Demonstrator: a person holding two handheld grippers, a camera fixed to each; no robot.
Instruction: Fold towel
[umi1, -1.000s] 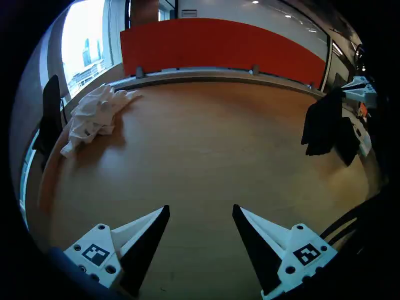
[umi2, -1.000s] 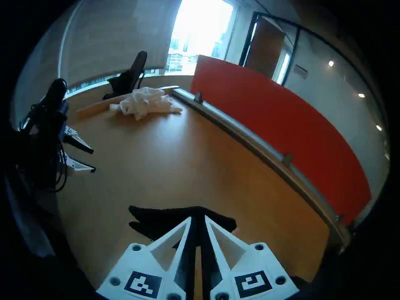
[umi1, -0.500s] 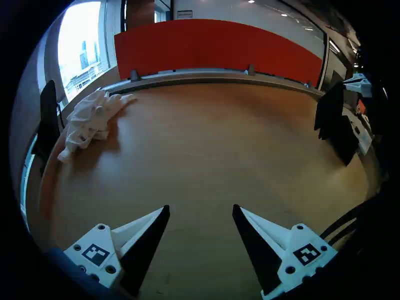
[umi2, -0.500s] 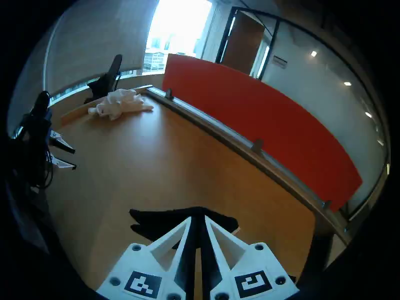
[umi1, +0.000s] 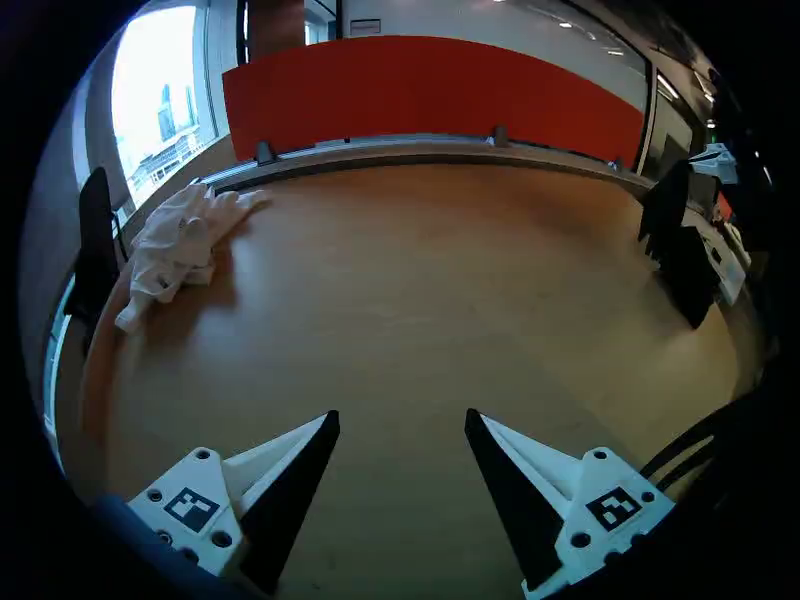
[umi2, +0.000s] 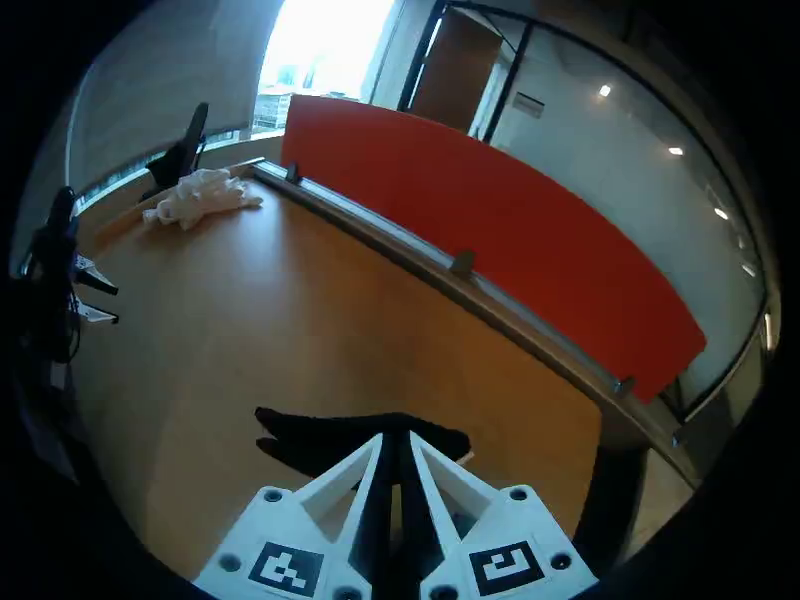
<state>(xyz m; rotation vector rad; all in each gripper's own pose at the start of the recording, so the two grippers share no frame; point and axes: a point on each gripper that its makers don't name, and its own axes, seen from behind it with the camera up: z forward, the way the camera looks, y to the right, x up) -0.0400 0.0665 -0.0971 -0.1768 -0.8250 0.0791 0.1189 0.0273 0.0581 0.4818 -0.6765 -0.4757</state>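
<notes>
Left gripper (umi1: 400, 425) spread wide above desk (umi1: 420, 290). Right gripper (umi2: 397, 440) clamped on black towel (umi2: 320, 437). White cloth (umi1: 175, 245) at desk's far left corner.

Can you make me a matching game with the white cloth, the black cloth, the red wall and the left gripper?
Things:
1 white cloth
2 black cloth
3 red panel
4 left gripper

Places or states:
A jaws open, empty
B stands along the far edge of the table
C crumpled near a table corner
D pinched in the right gripper

Pairs: 1-C, 2-D, 3-B, 4-A
</notes>
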